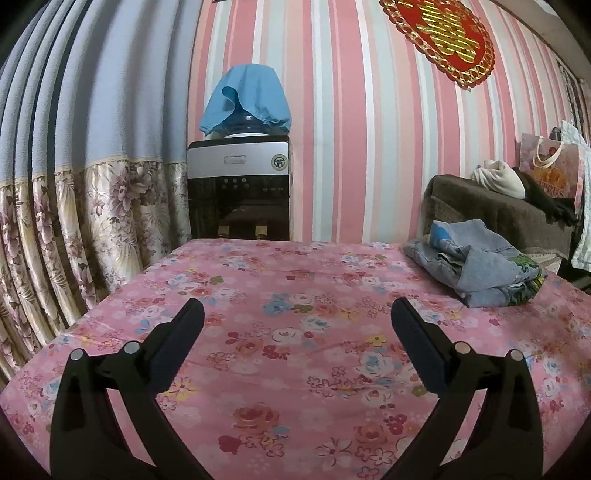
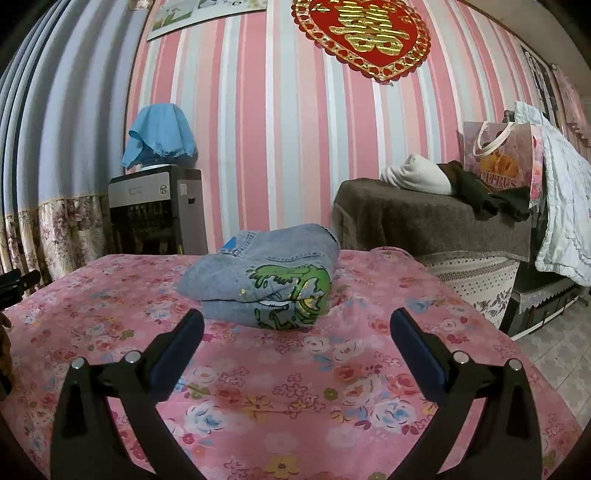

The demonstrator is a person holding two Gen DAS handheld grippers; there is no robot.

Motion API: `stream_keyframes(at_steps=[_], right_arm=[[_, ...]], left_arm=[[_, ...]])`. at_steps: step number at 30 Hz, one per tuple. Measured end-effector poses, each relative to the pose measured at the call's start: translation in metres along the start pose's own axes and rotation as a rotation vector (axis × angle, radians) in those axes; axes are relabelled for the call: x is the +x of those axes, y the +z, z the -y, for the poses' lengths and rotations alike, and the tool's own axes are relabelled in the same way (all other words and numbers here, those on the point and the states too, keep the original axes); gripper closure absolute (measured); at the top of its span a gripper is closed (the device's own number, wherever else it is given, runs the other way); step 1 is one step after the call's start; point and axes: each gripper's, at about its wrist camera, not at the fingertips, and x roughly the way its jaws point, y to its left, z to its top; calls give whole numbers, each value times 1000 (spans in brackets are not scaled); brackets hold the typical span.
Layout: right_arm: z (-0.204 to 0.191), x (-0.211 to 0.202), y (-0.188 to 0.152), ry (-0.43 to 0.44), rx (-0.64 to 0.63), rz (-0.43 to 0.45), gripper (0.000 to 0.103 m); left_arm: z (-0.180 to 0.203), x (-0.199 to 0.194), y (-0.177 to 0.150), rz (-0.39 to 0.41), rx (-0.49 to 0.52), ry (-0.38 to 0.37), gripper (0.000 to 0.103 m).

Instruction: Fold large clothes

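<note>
Presently on record: left gripper (image 1: 297,314), jaws spread wide, nothing between them, held above a pink flowered sheet (image 1: 295,369). Right gripper (image 2: 295,323), jaws likewise wide apart and empty, above the same sheet (image 2: 295,406).

Folded denim garment (image 2: 264,282), pale blue with a green cartoon print on its near face: lies on the sheet straight ahead of the right gripper, just beyond its fingertips, not touching them. From the left gripper the same garment (image 1: 476,266) sits ahead and well to the right, near the far right edge of the sheet.

Water dispenser (image 1: 238,188), silver and black, topped by a bottle under a blue cloth (image 1: 245,98): ahead of the left gripper, past the sheet's far edge, against a pink striped wall (image 1: 369,147).

Curtain (image 1: 74,147), blue with a floral lower band: left of the left gripper.

Brown-covered furniture (image 2: 424,221) bearing a white bundle (image 2: 417,175), dark clothing and a paper bag (image 2: 502,158): ahead and right of the right gripper.

Red and gold wall ornament (image 2: 365,33): high above the right gripper.
</note>
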Motion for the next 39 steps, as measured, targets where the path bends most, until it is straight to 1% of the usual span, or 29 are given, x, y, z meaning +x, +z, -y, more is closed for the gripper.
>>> stream_keyframes(at_steps=[39], right_arm=[[-1, -1, 1, -11, 6, 5, 2]], left_arm=[[0, 0, 0, 0, -2, -2, 3]])
